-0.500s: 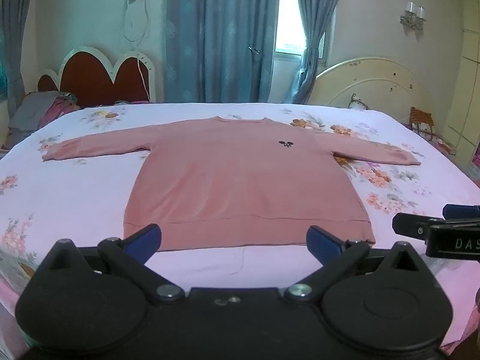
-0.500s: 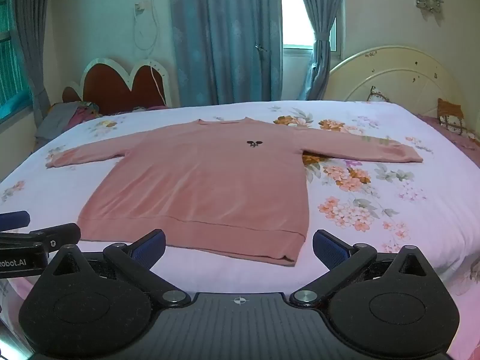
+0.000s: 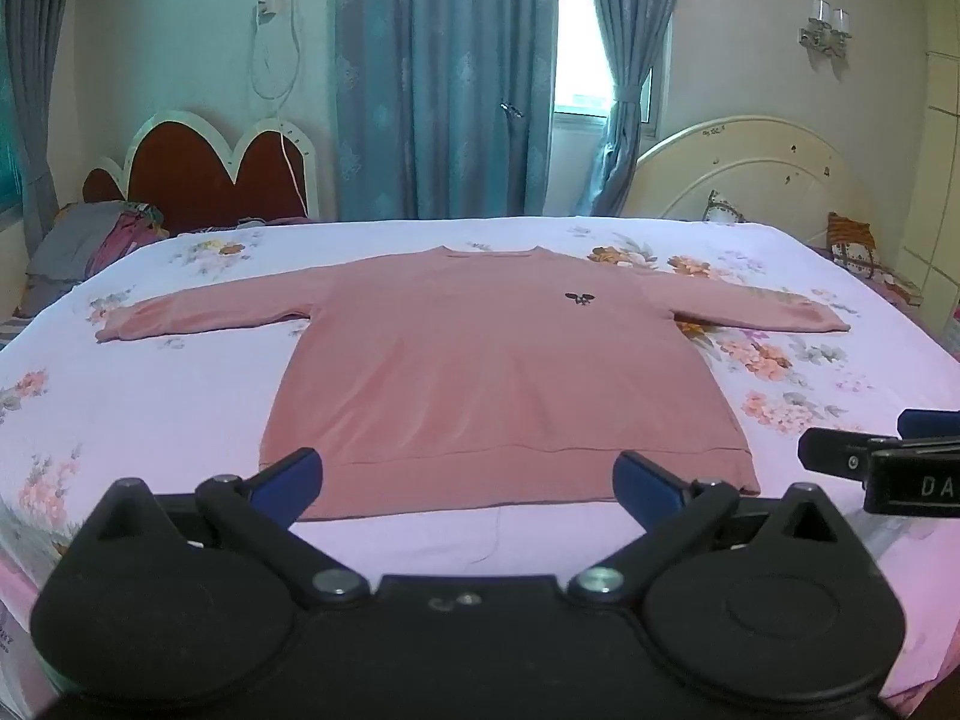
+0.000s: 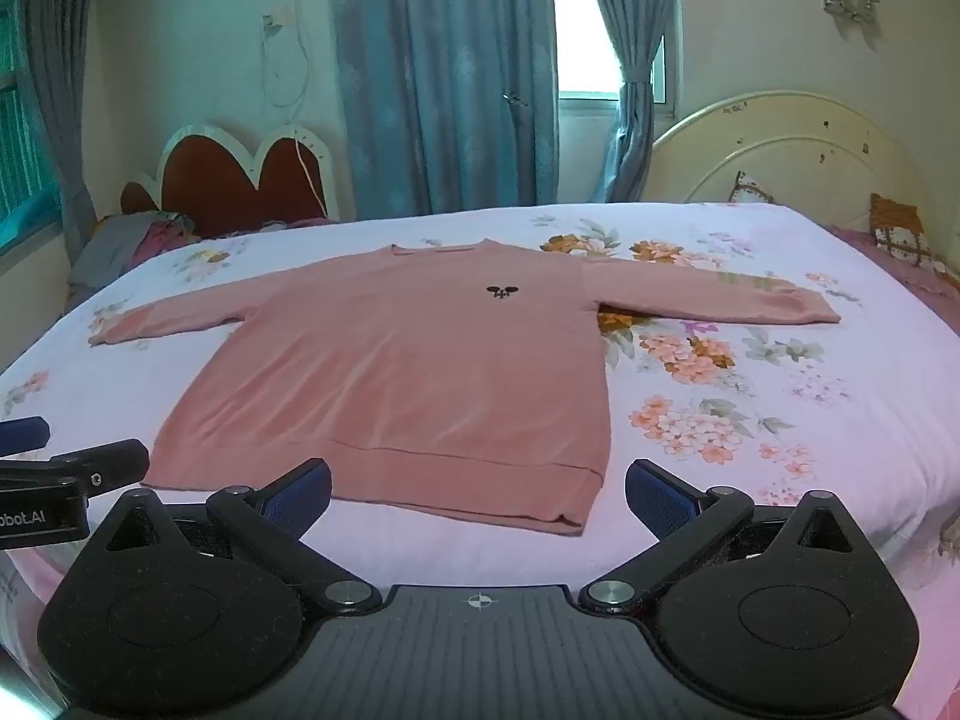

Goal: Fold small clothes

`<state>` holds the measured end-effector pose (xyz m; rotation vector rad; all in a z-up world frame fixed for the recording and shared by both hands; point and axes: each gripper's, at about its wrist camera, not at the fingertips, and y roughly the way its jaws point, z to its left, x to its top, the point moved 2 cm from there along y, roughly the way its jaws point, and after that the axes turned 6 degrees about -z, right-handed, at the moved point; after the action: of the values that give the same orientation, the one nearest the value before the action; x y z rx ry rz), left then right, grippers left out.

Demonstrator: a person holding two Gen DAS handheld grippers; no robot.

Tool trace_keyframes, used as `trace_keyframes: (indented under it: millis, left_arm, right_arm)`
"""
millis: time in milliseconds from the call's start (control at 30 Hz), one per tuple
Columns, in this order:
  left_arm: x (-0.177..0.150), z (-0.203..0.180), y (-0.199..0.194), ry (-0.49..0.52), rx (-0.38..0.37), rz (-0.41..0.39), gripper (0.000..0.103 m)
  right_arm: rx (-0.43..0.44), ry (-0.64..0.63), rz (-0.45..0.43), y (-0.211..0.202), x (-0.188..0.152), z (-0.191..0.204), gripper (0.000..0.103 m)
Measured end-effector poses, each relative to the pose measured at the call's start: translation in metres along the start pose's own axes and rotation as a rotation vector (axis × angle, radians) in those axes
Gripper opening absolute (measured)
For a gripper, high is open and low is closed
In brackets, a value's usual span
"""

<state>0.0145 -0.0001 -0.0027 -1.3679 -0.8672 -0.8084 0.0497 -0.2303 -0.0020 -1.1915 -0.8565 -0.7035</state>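
A pink long-sleeved sweater (image 3: 504, 372) lies flat and face up on the bed, sleeves spread to both sides, hem toward me; it also shows in the right wrist view (image 4: 414, 372). A small dark emblem (image 3: 579, 299) sits on its chest. My left gripper (image 3: 471, 483) is open and empty, hovering just before the hem. My right gripper (image 4: 477, 495) is open and empty, near the hem's right corner. Each gripper shows at the edge of the other's view: the right gripper (image 3: 882, 462) and the left gripper (image 4: 60, 480).
The bed has a white floral sheet (image 3: 150, 396). A red heart-shaped headboard (image 3: 210, 180) and a pile of clothes (image 3: 96, 240) are at the far left. A cream headboard (image 3: 756, 174) and a cushion (image 3: 852, 240) stand at the right. Blue curtains (image 3: 444, 78) hang behind.
Both grippers have moved slightly; the view of the sweater has barely shifted. Both stay open.
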Motion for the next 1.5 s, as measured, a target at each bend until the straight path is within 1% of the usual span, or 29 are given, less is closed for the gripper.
trace_keyframes:
  millis: [400, 1500]
  left_arm:
    - [-0.0011, 0.0001, -0.0017, 0.003, 0.007, 0.001, 0.103]
    - [0.0018, -0.0030, 0.0047, 0.008, 0.014, 0.002, 0.103]
  right_arm:
    - [0.002, 0.011, -0.002, -0.0053, -0.0012, 0.0007, 0.103]
    - [-0.003, 0.018, 0.000, -0.0013, -0.0015, -0.0038, 0.103]
